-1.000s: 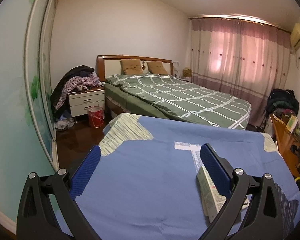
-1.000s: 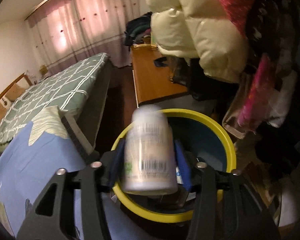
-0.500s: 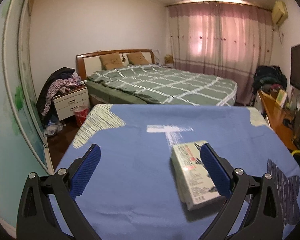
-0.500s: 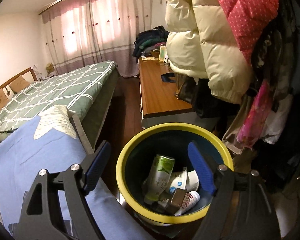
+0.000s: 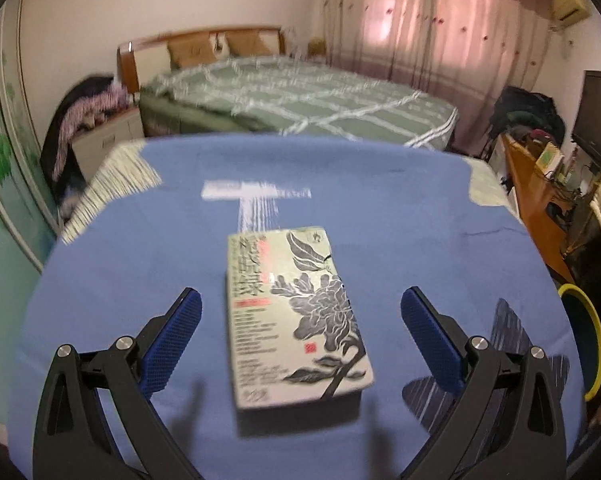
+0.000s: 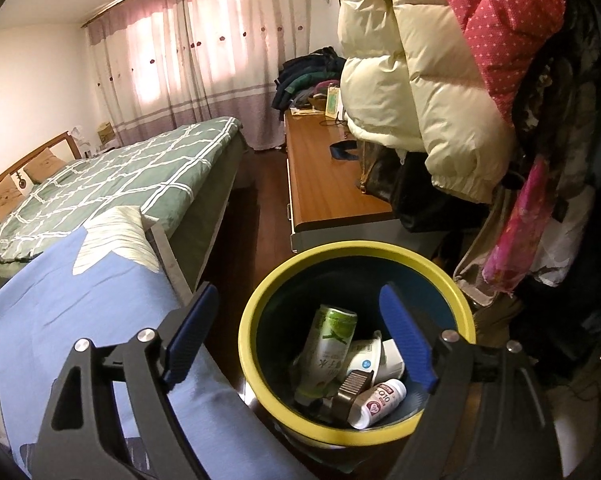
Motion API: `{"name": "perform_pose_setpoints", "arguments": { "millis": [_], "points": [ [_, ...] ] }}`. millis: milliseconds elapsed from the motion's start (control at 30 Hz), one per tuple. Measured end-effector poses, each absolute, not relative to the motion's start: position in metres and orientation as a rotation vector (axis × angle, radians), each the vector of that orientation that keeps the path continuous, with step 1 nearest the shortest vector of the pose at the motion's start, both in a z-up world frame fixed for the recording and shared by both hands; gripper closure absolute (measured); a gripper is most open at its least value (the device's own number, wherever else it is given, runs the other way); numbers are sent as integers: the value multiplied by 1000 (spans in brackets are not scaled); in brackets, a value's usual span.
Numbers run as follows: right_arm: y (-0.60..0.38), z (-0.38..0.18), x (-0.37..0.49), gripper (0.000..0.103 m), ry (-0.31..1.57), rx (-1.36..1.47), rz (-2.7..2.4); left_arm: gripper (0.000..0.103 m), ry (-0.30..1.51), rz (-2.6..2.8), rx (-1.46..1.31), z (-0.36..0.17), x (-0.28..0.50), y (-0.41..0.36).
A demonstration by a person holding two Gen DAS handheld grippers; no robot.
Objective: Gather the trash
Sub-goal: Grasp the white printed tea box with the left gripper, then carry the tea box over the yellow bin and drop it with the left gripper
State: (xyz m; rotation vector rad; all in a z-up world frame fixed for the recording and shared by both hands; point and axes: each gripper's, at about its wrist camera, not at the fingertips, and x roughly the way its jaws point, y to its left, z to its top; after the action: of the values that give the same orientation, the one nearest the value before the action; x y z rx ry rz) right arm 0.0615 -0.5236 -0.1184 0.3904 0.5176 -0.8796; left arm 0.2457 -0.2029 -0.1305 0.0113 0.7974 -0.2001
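While the left claw (image 5: 300, 320) stands wide over the blue-covered bench (image 5: 140, 240), a flat pale box (image 5: 292, 316) printed with a dark flower lies on the cloth between its 2 blue pads, touching neither. The box lies flat, its long side running away from the camera. Behind the bench stands a bed (image 5: 300, 104) under a green checked cover, and the yellow rim of a bin (image 5: 588, 332) shows at the far right edge.

In the right wrist view, the right claw (image 6: 296, 332) hangs above that yellow-rimmed bin (image 6: 252, 344), its jaws opening and nothing between them. Inside the bin lie a green can (image 6: 328, 344), a white cup (image 6: 364, 360), a small white bottle with a red label (image 6: 380, 400) and a dark ribbed piece (image 6: 350, 390). The bin stands just beside the bench edge, with a wooden cabinet (image 6: 328, 184) behind it and a cream padded jacket (image 6: 420, 80) hanging to the right.
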Motion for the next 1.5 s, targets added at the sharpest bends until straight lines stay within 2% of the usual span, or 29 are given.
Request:
{"name": "perform_pose_setpoints", "arguments": {
  "millis": [267,333,500,767,1000,1200,1500],
  "points": [
    [-524,-120,64,24,529,396,-859,5,930,-163,-21,-159,284,-206],
    [-524,-120,64,24,531,399,-854,9,943,-168,-21,-163,287,-205],
    [-524,-120,65,24,532,399,-854,29,960,-181,-15,-168,294,-202],
    [-524,-119,62,24,514,406,-858,30,966,-262,-9,-165,288,-206],
    [-519,-103,38,24,463,429,-810,30,942,-372,31,-152,269,-238],
    [-512,-88,-5,21,413,397,-795,30,910,-500,86,-133,246,-289],
    [-524,-78,-78,18,361,356,-867,30,868,-735,206,-106,199,-413]
  ]
}}
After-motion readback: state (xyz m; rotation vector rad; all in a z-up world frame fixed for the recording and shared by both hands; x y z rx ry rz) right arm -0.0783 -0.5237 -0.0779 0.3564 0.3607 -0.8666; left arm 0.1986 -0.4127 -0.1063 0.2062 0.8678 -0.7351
